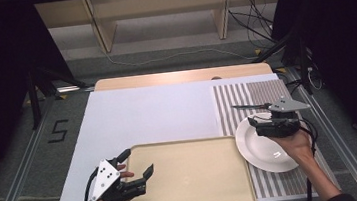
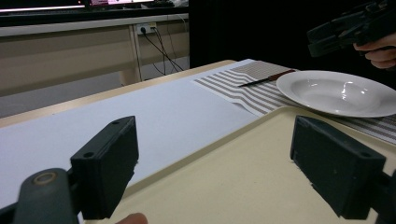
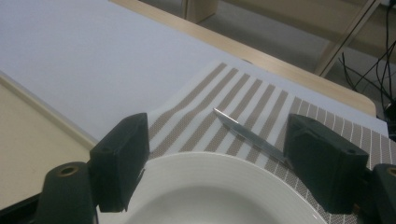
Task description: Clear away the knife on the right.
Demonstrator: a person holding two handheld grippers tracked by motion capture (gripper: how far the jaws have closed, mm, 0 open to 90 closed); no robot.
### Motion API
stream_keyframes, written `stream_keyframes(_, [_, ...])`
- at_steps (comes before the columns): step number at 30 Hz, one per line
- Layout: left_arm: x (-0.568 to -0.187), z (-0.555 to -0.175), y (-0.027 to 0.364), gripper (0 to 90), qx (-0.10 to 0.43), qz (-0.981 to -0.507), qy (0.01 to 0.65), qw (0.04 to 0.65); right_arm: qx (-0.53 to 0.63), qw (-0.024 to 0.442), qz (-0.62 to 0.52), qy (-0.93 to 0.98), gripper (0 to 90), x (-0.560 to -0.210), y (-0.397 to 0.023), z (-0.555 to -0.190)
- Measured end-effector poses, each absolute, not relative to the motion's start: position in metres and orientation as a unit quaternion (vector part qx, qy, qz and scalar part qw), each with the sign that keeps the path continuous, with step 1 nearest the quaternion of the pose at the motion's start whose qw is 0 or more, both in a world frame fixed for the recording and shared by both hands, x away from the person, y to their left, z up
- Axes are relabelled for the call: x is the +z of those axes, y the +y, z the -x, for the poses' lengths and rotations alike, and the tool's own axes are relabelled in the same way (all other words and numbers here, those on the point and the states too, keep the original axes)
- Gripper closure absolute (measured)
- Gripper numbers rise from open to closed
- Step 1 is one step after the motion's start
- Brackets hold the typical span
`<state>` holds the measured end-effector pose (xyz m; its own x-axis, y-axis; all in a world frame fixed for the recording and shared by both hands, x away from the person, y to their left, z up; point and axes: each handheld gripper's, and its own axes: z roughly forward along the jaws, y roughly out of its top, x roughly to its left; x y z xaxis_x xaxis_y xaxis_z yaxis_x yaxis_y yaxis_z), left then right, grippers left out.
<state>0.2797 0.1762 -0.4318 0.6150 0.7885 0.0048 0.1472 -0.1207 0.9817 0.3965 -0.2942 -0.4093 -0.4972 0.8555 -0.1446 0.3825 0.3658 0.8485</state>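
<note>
A white plate (image 1: 262, 149) lies on a striped placemat (image 1: 261, 92) at the right of the table. Just behind it on the mat rests a knife (image 1: 250, 106). My right gripper (image 1: 258, 124) hovers over the plate's far rim, open and holding nothing. In the right gripper view the knife (image 3: 247, 133) runs beyond the plate (image 3: 210, 196), past my open right gripper (image 3: 222, 163). A beige tray (image 1: 190, 179) sits at the front centre. My left gripper (image 1: 137, 162) is open over its left edge, and in the left gripper view the open gripper (image 2: 222, 168) frames the bare tray (image 2: 233, 186).
A white sheet (image 1: 152, 113) covers most of the wooden table (image 1: 179, 77). Beyond the table stand a wooden shelf frame (image 1: 104, 33) and loose cables (image 1: 254, 22) on the floor. Metal rails (image 1: 22, 162) run along both sides.
</note>
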Motion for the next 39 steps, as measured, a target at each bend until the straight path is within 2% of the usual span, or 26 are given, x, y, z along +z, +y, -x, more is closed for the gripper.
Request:
stream_keyframes(12, [-0.433,-0.281,0.177,15.0,0.280,-0.693,0.342,0.569,0.362,0.279,-0.436,0.775,23.2,-0.412,-0.315,-0.431])
stream_keyframes(25, [-0.433,-0.281,0.177,15.0,0.281,-0.692,0.345,0.569,0.308,0.233,-0.478,0.789,23.3,-0.422,-0.324,-0.470])
stream_keyframes(39, [-0.433,-0.282,0.177,15.0,0.279,-0.693,0.343,0.569,0.253,0.213,-0.504,0.798,27.5,-0.423,-0.343,-0.500])
